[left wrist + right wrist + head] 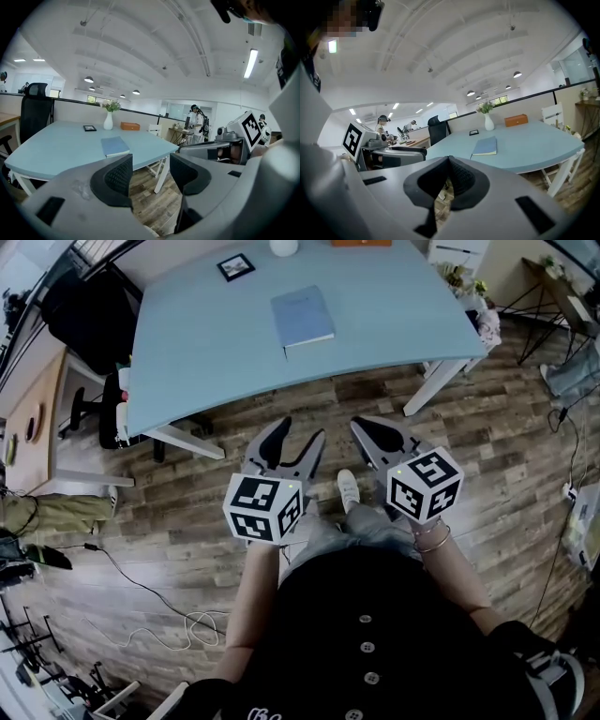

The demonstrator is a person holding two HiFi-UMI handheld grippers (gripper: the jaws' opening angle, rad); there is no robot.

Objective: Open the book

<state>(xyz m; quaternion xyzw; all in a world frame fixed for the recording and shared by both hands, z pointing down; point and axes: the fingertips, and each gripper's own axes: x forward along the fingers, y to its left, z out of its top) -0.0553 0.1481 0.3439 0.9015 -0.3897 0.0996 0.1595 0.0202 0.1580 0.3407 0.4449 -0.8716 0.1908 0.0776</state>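
Note:
The book [302, 317] is light blue and lies closed on the pale blue table [197, 352], towards its near edge; it also shows in the left gripper view as the book [115, 146] and in the right gripper view as the book [485, 146]. Both grippers hang over the wooden floor, well short of the table and close to the person's body. My left gripper [298, 435] [150, 171] is open with nothing between its jaws. My right gripper [367, 429] [449, 161] is shut, its pads meeting at the tips, holding nothing.
At the table's far side stand a small black picture frame [235, 266], a white vase [108, 121] and an orange box [130, 126]. A black office chair [89, 306] is at the table's left. A white table leg [441, 381] stands to the right. Cables [159, 606] lie on the floor.

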